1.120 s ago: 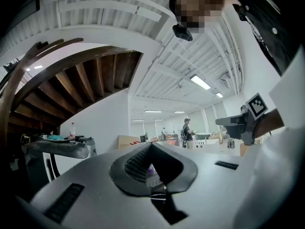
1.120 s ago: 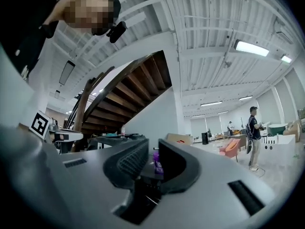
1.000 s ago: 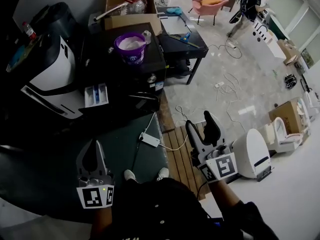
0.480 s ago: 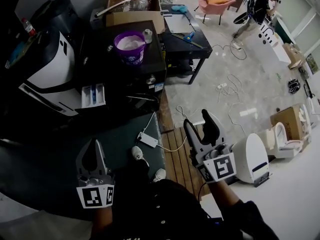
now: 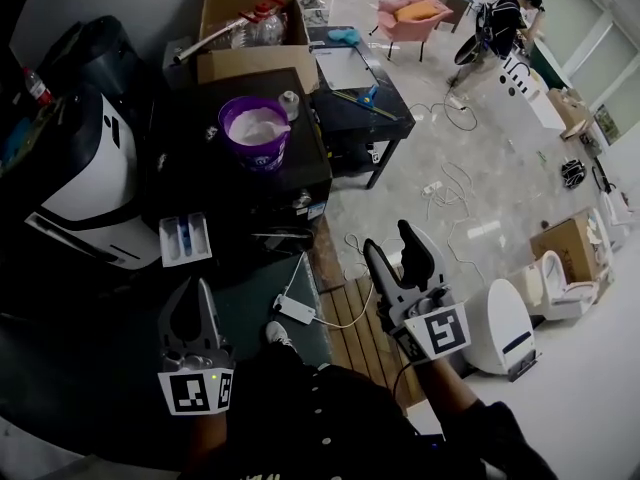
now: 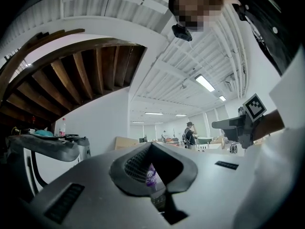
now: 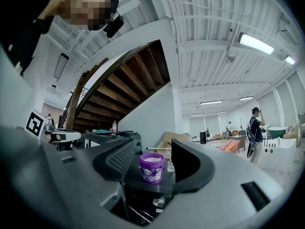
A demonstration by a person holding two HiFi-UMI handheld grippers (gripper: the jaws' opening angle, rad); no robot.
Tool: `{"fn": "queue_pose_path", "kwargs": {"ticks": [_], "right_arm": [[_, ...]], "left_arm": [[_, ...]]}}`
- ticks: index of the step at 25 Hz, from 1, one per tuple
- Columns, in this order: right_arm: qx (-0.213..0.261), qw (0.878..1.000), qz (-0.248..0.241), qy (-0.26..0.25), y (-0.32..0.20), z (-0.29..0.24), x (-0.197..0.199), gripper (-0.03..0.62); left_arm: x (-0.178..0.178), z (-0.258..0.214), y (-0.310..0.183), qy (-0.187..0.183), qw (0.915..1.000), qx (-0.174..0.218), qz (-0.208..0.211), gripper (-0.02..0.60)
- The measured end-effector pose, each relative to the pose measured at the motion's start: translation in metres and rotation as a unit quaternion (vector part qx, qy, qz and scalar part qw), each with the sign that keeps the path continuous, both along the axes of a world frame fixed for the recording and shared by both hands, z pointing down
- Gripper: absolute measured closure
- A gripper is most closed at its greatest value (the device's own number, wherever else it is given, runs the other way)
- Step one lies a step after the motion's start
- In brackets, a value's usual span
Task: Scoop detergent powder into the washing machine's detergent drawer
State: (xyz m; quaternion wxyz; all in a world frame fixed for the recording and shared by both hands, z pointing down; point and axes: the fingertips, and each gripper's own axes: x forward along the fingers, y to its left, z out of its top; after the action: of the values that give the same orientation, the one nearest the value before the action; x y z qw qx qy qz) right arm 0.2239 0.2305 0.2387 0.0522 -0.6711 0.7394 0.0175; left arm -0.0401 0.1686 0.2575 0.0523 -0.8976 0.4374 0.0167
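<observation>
Pressed together at the tips on the left gripper (image 6: 151, 146), with only a narrow slot lower down and nothing clamped. Through that slot, a sliver of the purple detergent tub (image 6: 151, 175), far beyond the tips. Spread well apart on the right gripper (image 7: 153, 147), empty between; framed in that gap, well ahead and untouched, the purple detergent tub, white powder up near its rim.

Seen from the head view, both held low near the person's dark torso: left gripper over a dark mat (image 5: 250, 288), right gripper over wooden slats (image 5: 355, 318). On the floor between them, a white power strip (image 5: 298, 308) with its cable.

Farther out, the purple detergent tub on top of a dark machine (image 5: 240, 168) with a knob (image 5: 303, 200) on its front. Just beside the tub, a small clear bottle (image 5: 290, 103). At the machine's lower left, the detergent drawer (image 5: 186, 240) standing open, white with blue inside, well apart from both grippers and nearer the left one. Left of that, a white appliance (image 5: 85, 178). Behind the machine, an open cardboard box (image 5: 250, 58); to its right, a black table (image 5: 370, 103). Far off, a person (image 5: 497, 23) near a pink armchair (image 5: 410, 13)
</observation>
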Motion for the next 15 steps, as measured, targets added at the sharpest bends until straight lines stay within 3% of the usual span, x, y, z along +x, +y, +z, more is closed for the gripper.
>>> {"fn": "queue_pose_path", "kwargs": {"ticks": [7,15], "right_arm": [[-0.013,1.0,0.008,-0.007,-0.062,0.001,-0.008,0.364],[-0.052,0.998,-0.025,-0.019,-0.105,0.02,-0.018,0.372]], "left_arm": [[-0.004,-0.004,-0.049,0.004,0.9997,0.004,0.022,0.566],[-0.006,0.004,-0.08,-0.002,0.9994,-0.005,0.034,0.566]]}}
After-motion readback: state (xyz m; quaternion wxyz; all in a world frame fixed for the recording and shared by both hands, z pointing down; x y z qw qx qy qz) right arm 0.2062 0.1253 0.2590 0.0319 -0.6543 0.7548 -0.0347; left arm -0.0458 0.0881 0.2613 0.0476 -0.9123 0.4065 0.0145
